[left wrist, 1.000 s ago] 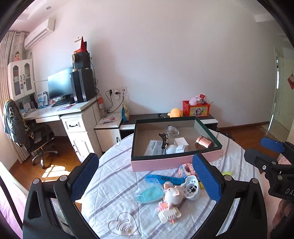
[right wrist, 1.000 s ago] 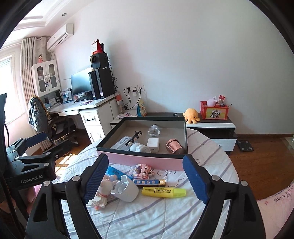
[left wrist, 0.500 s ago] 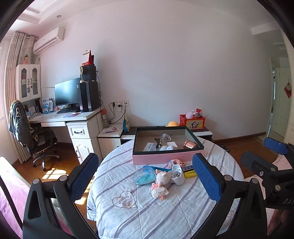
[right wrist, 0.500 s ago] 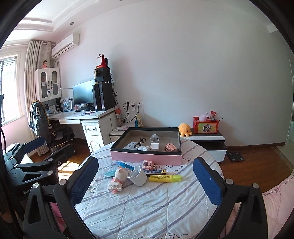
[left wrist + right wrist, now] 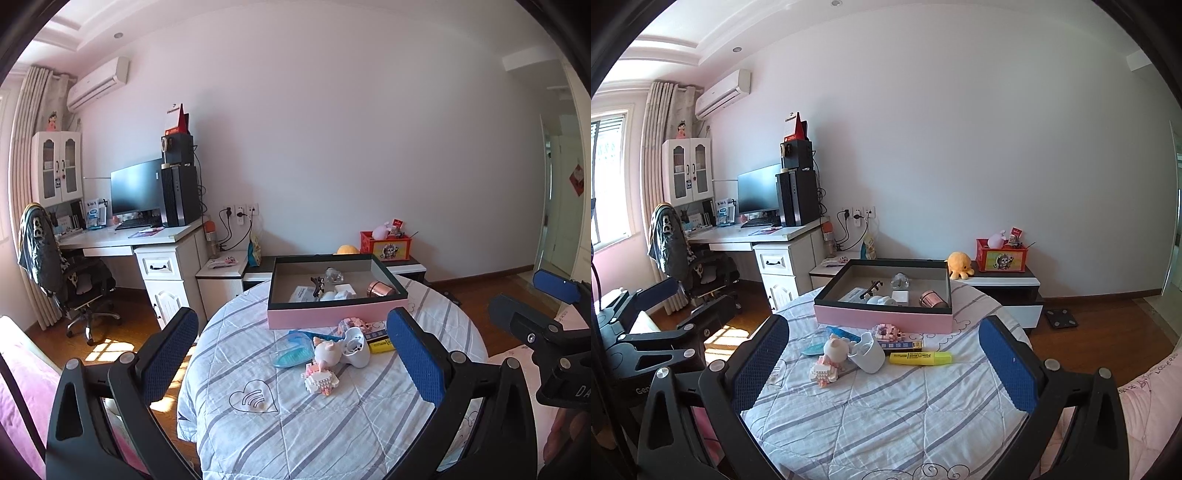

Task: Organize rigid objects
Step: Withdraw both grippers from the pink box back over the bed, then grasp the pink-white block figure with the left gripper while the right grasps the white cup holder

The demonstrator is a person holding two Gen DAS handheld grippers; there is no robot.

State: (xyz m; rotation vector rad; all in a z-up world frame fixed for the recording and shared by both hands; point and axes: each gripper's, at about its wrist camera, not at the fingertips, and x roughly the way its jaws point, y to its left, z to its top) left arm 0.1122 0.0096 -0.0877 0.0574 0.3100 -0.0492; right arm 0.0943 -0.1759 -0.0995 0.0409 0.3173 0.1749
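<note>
Fingers (image 5: 173, 354) wide apart, nothing between.

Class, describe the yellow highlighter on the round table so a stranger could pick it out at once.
Start at the round table with the striped cloth, and find the pink box at its far side. In front of the box lies a cluster of small items; the highlighter lies flat at its right end, beside the white cup. It alone is bright yellow and bar-shaped.

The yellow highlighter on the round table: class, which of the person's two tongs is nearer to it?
Right. The right tongs hang open with the yellow highlighter just ahead, between their fingers. The left tongs, also open, sit further left; there the highlighter lies by their right finger.
</note>
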